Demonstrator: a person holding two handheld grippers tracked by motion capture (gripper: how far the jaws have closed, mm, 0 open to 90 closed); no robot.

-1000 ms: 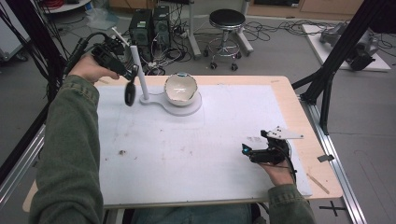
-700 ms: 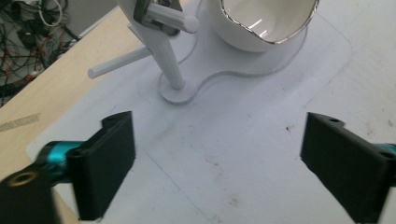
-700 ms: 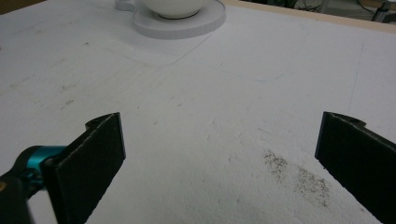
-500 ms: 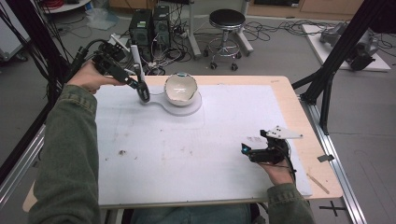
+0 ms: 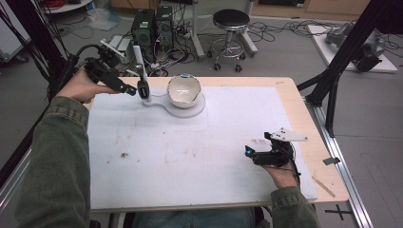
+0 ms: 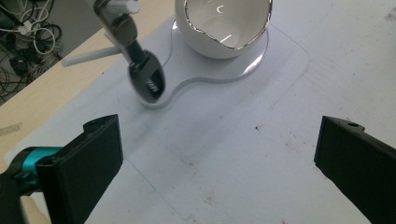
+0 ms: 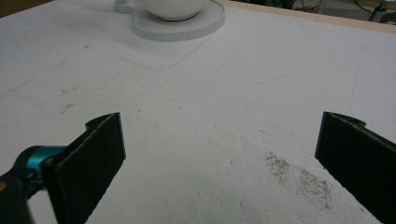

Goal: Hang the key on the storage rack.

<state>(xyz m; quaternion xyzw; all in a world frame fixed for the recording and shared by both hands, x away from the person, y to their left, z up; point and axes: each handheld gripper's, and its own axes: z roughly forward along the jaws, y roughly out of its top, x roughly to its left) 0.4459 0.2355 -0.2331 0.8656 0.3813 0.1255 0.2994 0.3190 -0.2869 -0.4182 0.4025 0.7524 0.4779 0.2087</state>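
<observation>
Glossy white eggshell-shaped bowl (image 5: pixel 183 89) sitting on a flat white stand (image 5: pixel 190 107), far side of your surface (image 5: pixel 190 156).
You are holding both the left gripper (image 5: pixel 127 89) and right gripper (image 5: pixel 249 152) with fingers apart over scuffed white foam.

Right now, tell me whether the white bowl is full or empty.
Empty. The bowl sits upright on its white base, and its glossy inside shows bare, as far as the rim allows.

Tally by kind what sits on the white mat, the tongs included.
Tongs: 2, left and right
White stand: 1
Jagged-rimmed white bowl: 1
Dark hanging piece: 1
Total: 5
</observation>
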